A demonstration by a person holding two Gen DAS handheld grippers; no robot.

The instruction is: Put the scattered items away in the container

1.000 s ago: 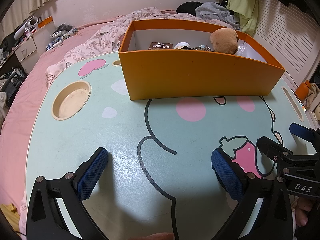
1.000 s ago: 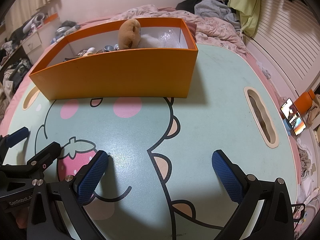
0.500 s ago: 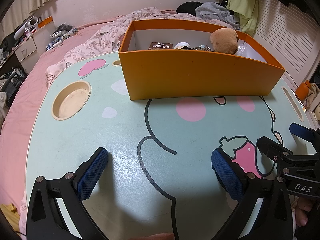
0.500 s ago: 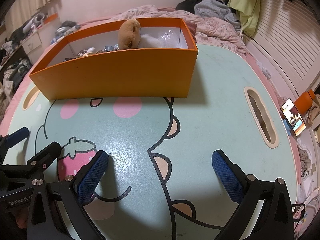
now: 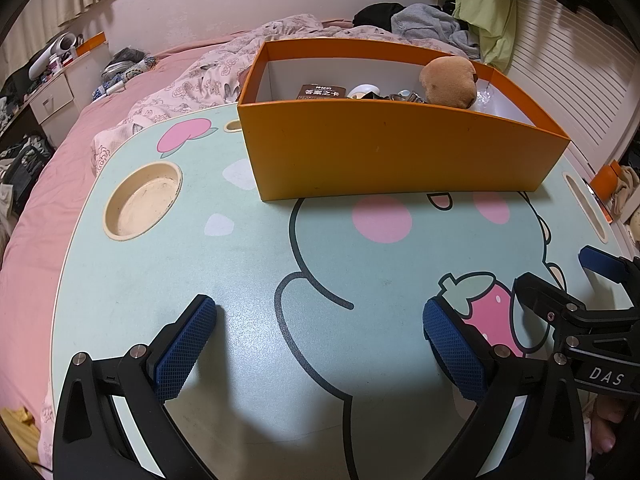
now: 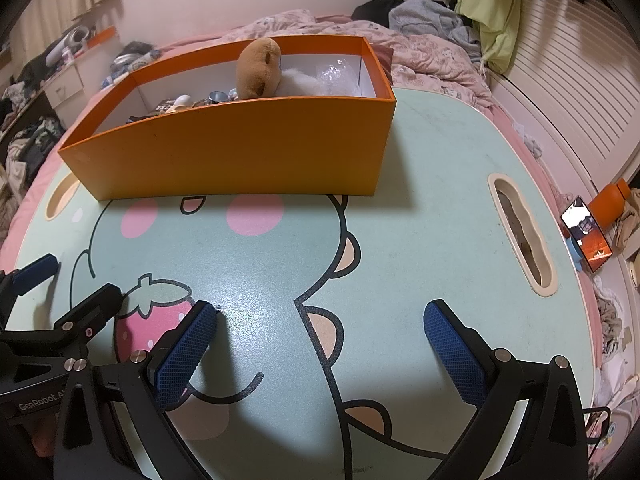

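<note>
Change: nothing has moved over the last second; box, toy and both tools sit exactly where they were a moment ago, which reads to me as the job wound up, not paused mid-step.
Worktop [image 5: 248, 264]: the mint cartoon-printed top fills the middle of both views, and I see no loose item left on it.
Box [image 5: 392, 152]: the orange container stands at the upper centre of the left view and the upper left of the right view [image 6: 240, 152], on the far half of the worktop.
Soft toy [image 5: 450, 82]: brown plush, inside the box near its right end, head poking above the rim; the same toy shows at upper centre in the right view [image 6: 258, 68].
Smaller contents: a dark card pack [image 5: 322, 91] and some pale and metallic bits lie beside it in the box; too small to name.
Left hand-held gripper [image 5: 320, 344]: lower centre, jaws spread wide, pinching nothing, low over the worktop.
Right hand-held gripper [image 6: 320, 344]: lower centre, likewise spread and empty.
Meaning: the scattered things look gathered in; likely nothing remains to fetch.
</note>
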